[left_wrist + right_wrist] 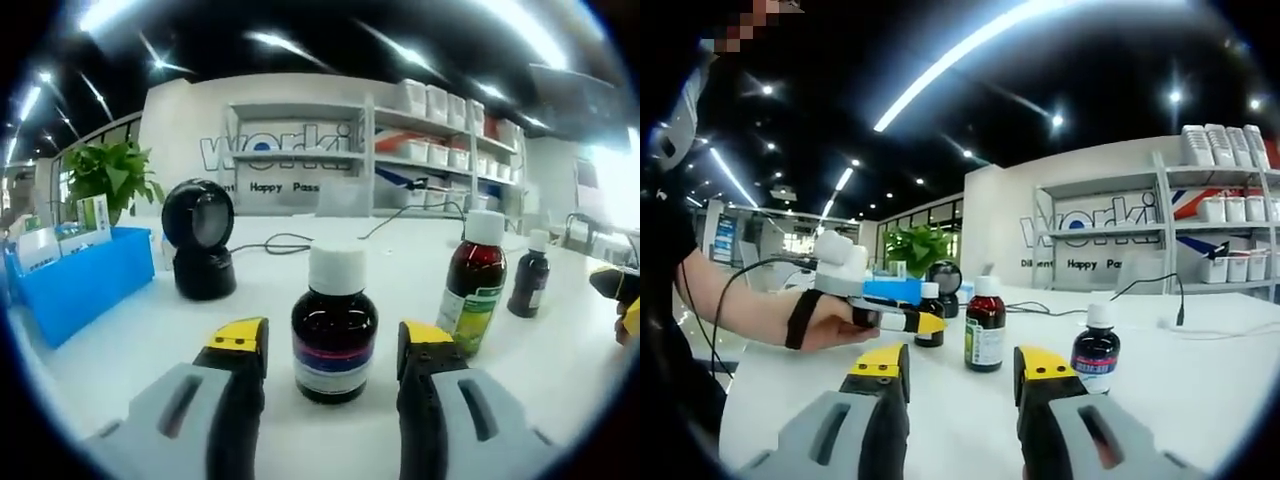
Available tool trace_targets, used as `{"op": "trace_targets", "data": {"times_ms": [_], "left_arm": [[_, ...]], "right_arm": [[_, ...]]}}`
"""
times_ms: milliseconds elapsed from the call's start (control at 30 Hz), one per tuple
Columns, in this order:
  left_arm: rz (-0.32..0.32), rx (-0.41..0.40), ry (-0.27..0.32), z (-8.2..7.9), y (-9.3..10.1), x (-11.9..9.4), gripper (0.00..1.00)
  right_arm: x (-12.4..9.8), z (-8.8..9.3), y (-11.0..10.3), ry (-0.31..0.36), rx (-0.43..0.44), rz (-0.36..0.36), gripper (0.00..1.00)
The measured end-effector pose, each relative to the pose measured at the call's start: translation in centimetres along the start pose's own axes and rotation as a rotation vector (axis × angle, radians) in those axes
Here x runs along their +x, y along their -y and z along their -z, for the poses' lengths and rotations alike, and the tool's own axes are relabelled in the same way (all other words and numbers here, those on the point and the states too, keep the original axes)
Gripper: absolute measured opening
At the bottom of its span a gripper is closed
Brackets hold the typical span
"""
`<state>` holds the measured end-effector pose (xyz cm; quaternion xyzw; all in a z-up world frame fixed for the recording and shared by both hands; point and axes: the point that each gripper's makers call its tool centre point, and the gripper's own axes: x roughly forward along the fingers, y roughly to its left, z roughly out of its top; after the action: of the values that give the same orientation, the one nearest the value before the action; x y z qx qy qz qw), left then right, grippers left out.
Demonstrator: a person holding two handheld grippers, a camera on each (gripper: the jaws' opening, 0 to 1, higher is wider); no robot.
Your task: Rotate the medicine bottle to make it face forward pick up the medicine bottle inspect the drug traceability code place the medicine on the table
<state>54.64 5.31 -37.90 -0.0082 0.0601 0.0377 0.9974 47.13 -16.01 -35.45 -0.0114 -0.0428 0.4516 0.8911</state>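
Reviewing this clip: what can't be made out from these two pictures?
- Label text on the squat bottle, left gripper view: too small and blurred; no traceability code readable.
- Tall bottle label: turned sideways, print unreadable.
- Small bottle, right gripper view: lower edge hidden behind the right gripper.
- Left gripper: the person's hand covers its body.
- Wall lettering: cut by shelf posts.

Both views are bright and mostly sharp at centre. Long ceiling light strips [970,45] run overhead as white streaks toward twelve and one o'clock. In the left gripper view, glare blows out at three o'clock. The white table [270,290] shows soft, faint shadows. Straight lines bow toward the edges, which blur slightly.
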Motion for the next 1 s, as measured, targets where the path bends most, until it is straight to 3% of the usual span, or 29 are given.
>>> {"op": "trace_targets", "data": {"times_ms": [100,233,367,533,667,1000], "left_arm": [[-0.031,0.008,0.006,-0.1,0.1,-0.3,0.42],[-0.043,0.049,-0.028,0.8,0.6,-0.2,0.38],[-0.081,0.103,-0.017,0.9,0.3,-0.7,0.26],[-0.069,0.087,-0.013,0.7,0.2,-0.8,0.26],[-0.045,0.074,-0.006,0.7,0.1,-0.9,0.25],[0.084,0.049,-0.054,1.1,-0.3,0.0,0.24]], "right_arm": [[0.0,0.0,0.1,0.000,0.000,0.011,0.34],[-0.1,0.0,0.2,0.002,0.005,0.017,0.33],[-0.1,0.0,0.2,-0.002,-0.005,0.020,0.32],[-0.1,0.1,0.3,-0.003,-0.004,0.022,0.32],[-0.1,0.1,0.2,-0.003,-0.006,0.022,0.31],[-0.1,0.0,0.3,-0.004,-0.016,0.026,0.30]]}}
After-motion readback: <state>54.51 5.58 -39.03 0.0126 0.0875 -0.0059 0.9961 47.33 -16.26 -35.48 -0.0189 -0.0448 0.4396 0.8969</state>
